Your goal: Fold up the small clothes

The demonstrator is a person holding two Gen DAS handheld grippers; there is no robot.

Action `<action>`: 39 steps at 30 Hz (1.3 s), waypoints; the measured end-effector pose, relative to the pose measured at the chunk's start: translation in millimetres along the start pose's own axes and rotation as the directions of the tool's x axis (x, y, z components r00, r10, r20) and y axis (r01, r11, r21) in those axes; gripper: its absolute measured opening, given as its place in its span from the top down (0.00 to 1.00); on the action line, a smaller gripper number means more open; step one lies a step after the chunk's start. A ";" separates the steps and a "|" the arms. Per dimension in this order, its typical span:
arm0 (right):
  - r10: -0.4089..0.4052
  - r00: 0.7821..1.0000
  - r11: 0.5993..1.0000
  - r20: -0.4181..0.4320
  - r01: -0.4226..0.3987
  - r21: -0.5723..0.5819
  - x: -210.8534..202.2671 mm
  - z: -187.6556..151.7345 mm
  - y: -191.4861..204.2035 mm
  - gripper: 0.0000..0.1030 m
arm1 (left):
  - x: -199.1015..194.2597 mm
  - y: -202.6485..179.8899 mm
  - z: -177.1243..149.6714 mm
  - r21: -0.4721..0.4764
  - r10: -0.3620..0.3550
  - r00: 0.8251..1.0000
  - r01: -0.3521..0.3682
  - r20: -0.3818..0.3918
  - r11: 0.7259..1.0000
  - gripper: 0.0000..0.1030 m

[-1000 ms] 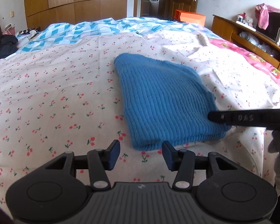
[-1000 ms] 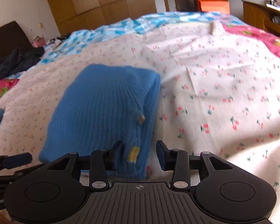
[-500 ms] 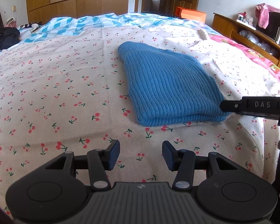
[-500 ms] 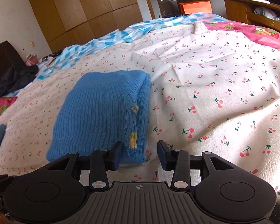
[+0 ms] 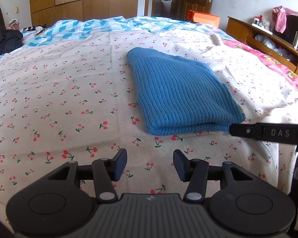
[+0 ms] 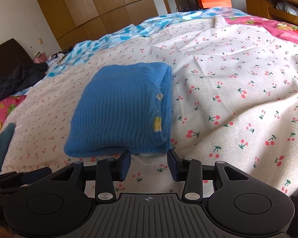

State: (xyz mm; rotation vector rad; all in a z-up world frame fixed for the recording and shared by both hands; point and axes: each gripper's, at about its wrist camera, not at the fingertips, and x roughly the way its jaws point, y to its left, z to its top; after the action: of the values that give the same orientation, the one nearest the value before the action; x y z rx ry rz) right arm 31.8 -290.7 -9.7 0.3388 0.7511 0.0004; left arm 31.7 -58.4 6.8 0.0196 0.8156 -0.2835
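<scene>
The blue knit sweater (image 5: 180,97) lies folded into a thick rectangle on the cherry-print sheet (image 5: 59,99) that covers the bed, its doubled edge turned toward both cameras. Only the right wrist view shows the sweater's side with a small button (image 6: 159,96) and a yellow patch (image 6: 157,125); from the left wrist view that side is nearly hidden and only plain ribbing shows.

The left gripper (image 5: 150,165) hangs over bare sheet near the sweater's front edge, jaws standing apart with nothing between them. The right gripper (image 6: 149,165) sits just short of the sweater's near corner, jaws likewise parted and empty, the knit edge just beyond the fingertips. In the left wrist view one black finger of the right gripper (image 5: 268,132) reaches in from the right, its tip just beside the sweater's near right corner; whether it touches cannot be told.

The left view alone takes in the open doorway (image 5: 163,0) and a pink cloth (image 5: 280,17) hung by the wooden shelf unit (image 5: 248,31), whose open compartments hold bags too small to make out. An orange box (image 5: 203,18) stands beyond the bed; its contents are not visible. Dark clothing (image 6: 15,77) lies heaped at the far left
</scene>
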 end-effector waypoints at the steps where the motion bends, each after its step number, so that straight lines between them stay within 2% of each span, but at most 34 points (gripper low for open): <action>1: 0.004 1.000 1.000 -0.010 -0.004 -0.011 -0.2 -1.9 4.2 0.61 | -0.3 -0.6 -0.3 0.001 -0.003 1.000 0.003 0.000 1.000 0.43; 6: 0.004 1.000 0.999 -0.026 -0.005 -0.040 -5.6 -10.4 16.6 0.61 | -0.8 -3.5 -2.3 0.008 -0.002 1.000 0.002 -0.003 1.000 0.41; 9: -0.009 1.000 1.000 -0.024 0.009 -0.030 -8.2 -11.1 15.4 0.53 | -1.4 -4.9 -3.3 0.013 -0.001 1.000 0.001 -0.005 1.000 0.40; 14: -0.027 0.999 1.000 -0.019 0.026 -0.017 -9.9 -11.2 11.9 0.50 | -1.2 -7.3 -4.3 0.016 0.009 1.000 -0.009 -0.012 1.000 0.35; 25: -0.053 0.999 0.994 0.008 0.054 -0.096 -13.6 -13.1 22.9 0.35 | -1.2 -10.9 -5.8 0.032 0.052 0.999 -0.052 -0.007 0.998 0.30; 34: -0.086 0.996 0.991 0.002 0.086 -0.100 -11.3 -12.7 22.6 0.29 | -0.3 -11.2 -5.9 0.038 0.074 0.997 -0.074 -0.006 0.997 0.25; 39: -0.098 0.995 0.988 0.005 0.098 -0.118 -10.9 -14.1 24.9 0.28 | 0.8 -12.5 -6.2 0.047 0.083 0.997 -0.082 -0.008 0.995 0.24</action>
State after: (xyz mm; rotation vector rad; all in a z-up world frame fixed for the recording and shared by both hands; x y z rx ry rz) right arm 17.4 -264.2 -4.5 0.1888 0.7648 -0.0476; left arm 24.5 -69.9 3.0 0.0987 0.8158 -0.2245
